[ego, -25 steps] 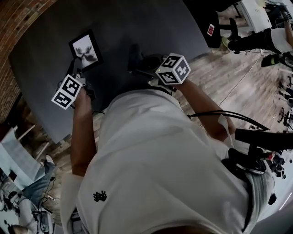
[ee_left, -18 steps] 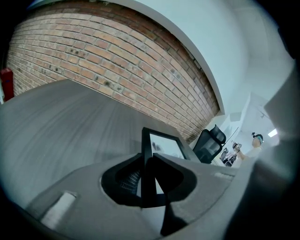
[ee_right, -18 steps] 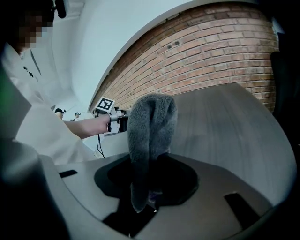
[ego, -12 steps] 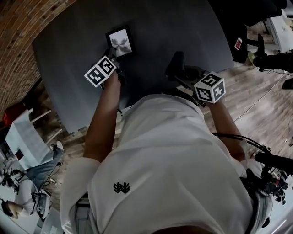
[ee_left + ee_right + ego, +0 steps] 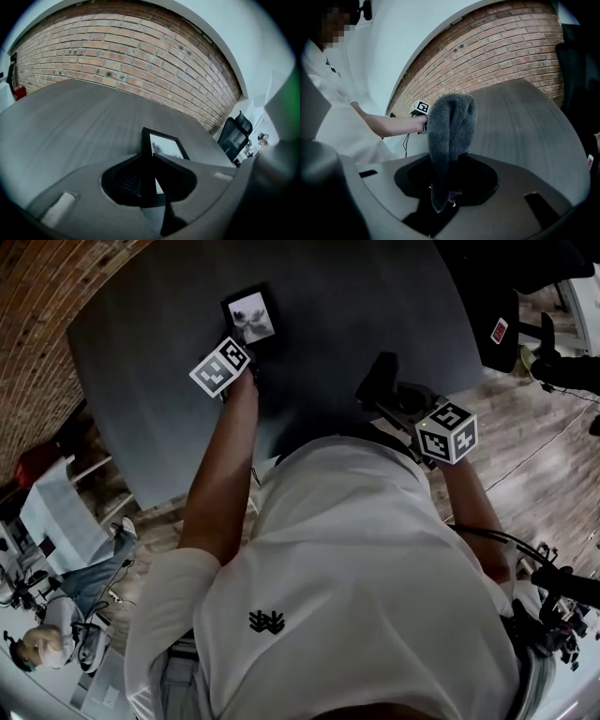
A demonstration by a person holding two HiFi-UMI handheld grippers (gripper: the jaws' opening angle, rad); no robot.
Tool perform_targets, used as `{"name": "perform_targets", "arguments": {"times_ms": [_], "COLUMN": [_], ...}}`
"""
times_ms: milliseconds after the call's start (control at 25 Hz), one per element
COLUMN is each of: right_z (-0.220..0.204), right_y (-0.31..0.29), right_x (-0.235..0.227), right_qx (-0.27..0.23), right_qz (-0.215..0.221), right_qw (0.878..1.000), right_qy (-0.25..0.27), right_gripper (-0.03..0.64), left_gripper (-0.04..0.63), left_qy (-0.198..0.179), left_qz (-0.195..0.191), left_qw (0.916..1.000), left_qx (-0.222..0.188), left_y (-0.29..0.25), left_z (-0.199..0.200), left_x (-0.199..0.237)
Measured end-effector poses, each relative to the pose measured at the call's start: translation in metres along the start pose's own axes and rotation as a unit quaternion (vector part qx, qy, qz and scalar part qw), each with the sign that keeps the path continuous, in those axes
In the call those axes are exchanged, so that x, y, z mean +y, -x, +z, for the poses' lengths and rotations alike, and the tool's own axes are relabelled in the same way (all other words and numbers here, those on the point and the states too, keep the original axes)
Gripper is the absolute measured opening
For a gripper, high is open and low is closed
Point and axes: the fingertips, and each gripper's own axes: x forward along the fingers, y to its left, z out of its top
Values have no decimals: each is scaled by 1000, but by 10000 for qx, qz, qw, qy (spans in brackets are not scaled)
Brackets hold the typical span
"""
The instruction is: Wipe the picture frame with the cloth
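Observation:
In the head view, the small black picture frame (image 5: 250, 317) with a pale picture sits over the dark table, and my left gripper (image 5: 242, 351) grips its near edge. The left gripper view shows the frame (image 5: 165, 146) edge-on, its black rim running down between the shut jaws of the left gripper (image 5: 149, 180). Whether the frame rests on the table I cannot tell. My right gripper (image 5: 394, 390) hovers at the table's near edge, apart from the frame. It is shut on a fluffy grey cloth (image 5: 452, 126) that stands up from the jaws of the right gripper (image 5: 447, 187).
The round dark grey table (image 5: 169, 409) fills the upper half of the head view, with a brick wall (image 5: 37, 315) behind it. A black office chair (image 5: 234, 136) stands past the table's far right. Another person (image 5: 56, 634) sits at the lower left, on the wooden floor side.
My left arm has stretched out further over the table, carrying the frame with it. The right gripper with the cloth has drifted to the right along the table's near edge.

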Motion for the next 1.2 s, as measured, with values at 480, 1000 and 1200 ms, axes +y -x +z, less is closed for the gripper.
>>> {"name": "perform_targets", "arguments": {"times_ms": [480,1000,1200], "right_z": [0,-2,6], "right_y": [11,-4,-7], "right_x": [-49,-37,8], "right_qx": [179,133,-182], "right_qz": [340,878,810], "right_qw": [9992,9946,9930], "right_qy": [91,529,844], "right_gripper": [141,141,141], "left_gripper": [77,97,32], "left_qy": [-114,-605,-872], "left_qz": [582,-53,-1338], "left_qw": [9982,9981,9871], "left_qx": [4,-114,-92], "left_y": [-26,60,139], "left_z": [-15,-17,-37], "left_x": [-5,-34,-69]}}
